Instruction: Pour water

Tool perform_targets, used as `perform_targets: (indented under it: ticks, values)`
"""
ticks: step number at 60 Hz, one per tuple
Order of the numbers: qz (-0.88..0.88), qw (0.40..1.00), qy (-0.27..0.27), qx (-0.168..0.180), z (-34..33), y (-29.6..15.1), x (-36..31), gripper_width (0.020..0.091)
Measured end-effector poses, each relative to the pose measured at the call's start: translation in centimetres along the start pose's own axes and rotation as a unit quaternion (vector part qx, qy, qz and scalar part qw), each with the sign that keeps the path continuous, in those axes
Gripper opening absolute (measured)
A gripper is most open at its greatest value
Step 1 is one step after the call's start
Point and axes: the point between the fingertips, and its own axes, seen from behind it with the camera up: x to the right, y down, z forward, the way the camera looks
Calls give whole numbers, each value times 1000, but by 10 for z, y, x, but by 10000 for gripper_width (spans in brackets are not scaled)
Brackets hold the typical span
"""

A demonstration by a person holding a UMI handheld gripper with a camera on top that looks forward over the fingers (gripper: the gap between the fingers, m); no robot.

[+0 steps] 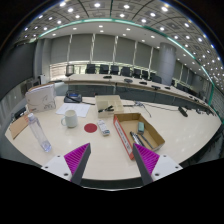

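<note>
Bottle, clear plastic, stands on the pale table, well ahead of the fingers and off to their left. Long axis near vertical, top leaning slightly away to the left; cap end up. White cup sits just beyond and right of it, upright, apart from the bottle. Small red disc lies flat near table centre, a small white object just beside it. Open cardboard box lies ahead of the right finger, long side running away from the gripper; contents hard to make out. Gripper: fingers spread apart, magenta pads facing inward, nothing between them, bare table ahead. Second shallow box further back. Office desks and chairs beyond, detail unclear.
</note>
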Motion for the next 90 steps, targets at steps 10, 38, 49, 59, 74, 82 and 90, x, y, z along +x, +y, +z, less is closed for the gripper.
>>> perform_targets:
  ticks: [10,38,49,59,74,82,90]
  values:
    - [-5,1000,-5,-8,-1,10,-28,862]
    - [5,997,-76,-12,4,62,-265,866]
    - [12,995,-92,19,54,55,-344,867]
    - [31,995,-64,65,112,37,-369,864]
    - [36,993,-39,109,160,25,-373,503]
    - [12,992,-42,115,158,23,-379,388]
    - [-13,992,-56,110,150,16,-392,345]
